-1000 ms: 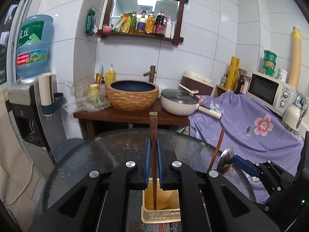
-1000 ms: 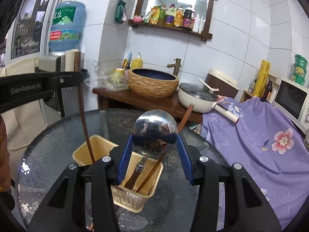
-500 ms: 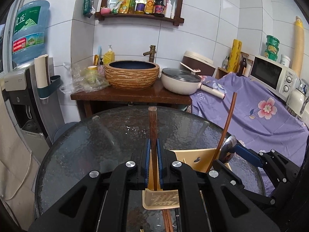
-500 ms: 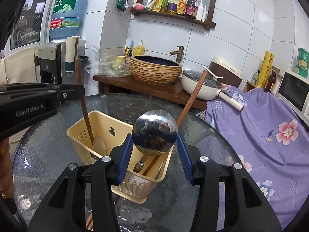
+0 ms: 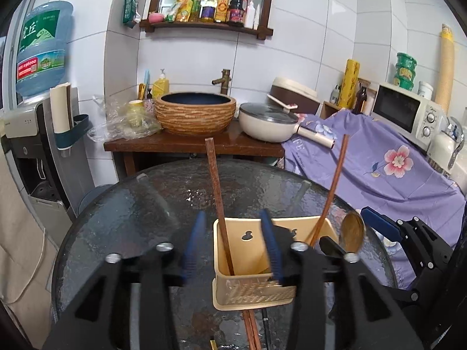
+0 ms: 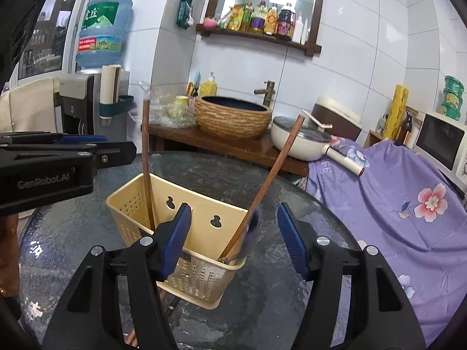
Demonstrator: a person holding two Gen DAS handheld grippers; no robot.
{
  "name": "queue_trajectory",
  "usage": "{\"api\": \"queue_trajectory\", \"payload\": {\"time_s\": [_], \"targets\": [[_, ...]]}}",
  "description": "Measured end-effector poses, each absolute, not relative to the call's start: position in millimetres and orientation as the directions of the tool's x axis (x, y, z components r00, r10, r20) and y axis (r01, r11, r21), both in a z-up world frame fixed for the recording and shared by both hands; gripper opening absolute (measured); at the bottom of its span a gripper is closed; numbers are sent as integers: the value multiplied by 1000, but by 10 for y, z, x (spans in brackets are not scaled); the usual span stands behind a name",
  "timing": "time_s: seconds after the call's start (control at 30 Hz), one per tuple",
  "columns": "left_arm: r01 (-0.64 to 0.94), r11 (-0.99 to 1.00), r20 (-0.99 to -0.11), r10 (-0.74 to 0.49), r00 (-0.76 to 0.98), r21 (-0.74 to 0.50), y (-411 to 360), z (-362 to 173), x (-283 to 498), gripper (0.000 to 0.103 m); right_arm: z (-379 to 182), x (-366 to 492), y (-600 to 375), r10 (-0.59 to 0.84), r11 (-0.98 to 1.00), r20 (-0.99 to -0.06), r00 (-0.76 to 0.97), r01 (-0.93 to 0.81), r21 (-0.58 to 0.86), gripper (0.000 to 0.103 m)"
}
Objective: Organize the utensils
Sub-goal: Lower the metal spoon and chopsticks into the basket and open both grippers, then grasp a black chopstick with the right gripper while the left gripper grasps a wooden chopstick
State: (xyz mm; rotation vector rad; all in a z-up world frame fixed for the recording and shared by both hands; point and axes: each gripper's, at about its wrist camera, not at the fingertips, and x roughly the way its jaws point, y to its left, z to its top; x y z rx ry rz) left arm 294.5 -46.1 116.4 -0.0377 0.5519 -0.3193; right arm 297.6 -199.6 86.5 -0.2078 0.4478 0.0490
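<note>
Both tools have sprung open: left tool (image 5: 232, 240) freed the wooden handle (image 5: 217, 201); right tool (image 6: 235, 240) dropped the ladle (image 6: 249, 230).

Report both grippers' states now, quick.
Left gripper: open, holding nothing.
Right gripper: open, holding nothing.

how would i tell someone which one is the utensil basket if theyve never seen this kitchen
Find the round dark glass table in front of the wooden sink counter. Near its middle stands a pale yellow plastic basket, rectangular, with perforated sides and two gourd-shaped hanging holes in its tall back wall. It is the only container on the table, with two long wooden handles sticking up out of it.
</note>
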Motion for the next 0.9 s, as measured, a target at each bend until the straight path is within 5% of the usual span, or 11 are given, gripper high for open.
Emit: {"api": "queue_trajectory", "payload": {"time_s": [0.2, 0.3, 0.5, 0.7, 0.9], "targets": [[249, 959, -484, -282, 829, -132, -243, 1151, 2665, 73, 901, 2652, -2024, 4, 981, -396, 918, -81, -178, 62], [222, 966, -476, -259, 840, -133, -98, 1067, 2494, 76, 903, 2485, -2033, 10, 984, -393, 920, -80, -162, 62], [180, 982, -527, -186, 829, -62, 35, 769, 2224, 76, 768, 2157, -1973, 30, 983, -416, 909, -101, -151, 62], [102, 995, -621, -83, 779, -5, 269, 319, 2103, 75, 331, 2074, -1949, 62, 986, -545, 836, -135, -93, 62], [104, 994, -716, -83, 693, -14, 315, -83, 2134, 50, -128, 2151, -1868, 104, 987, -683, 723, -162, -22, 62]]}}
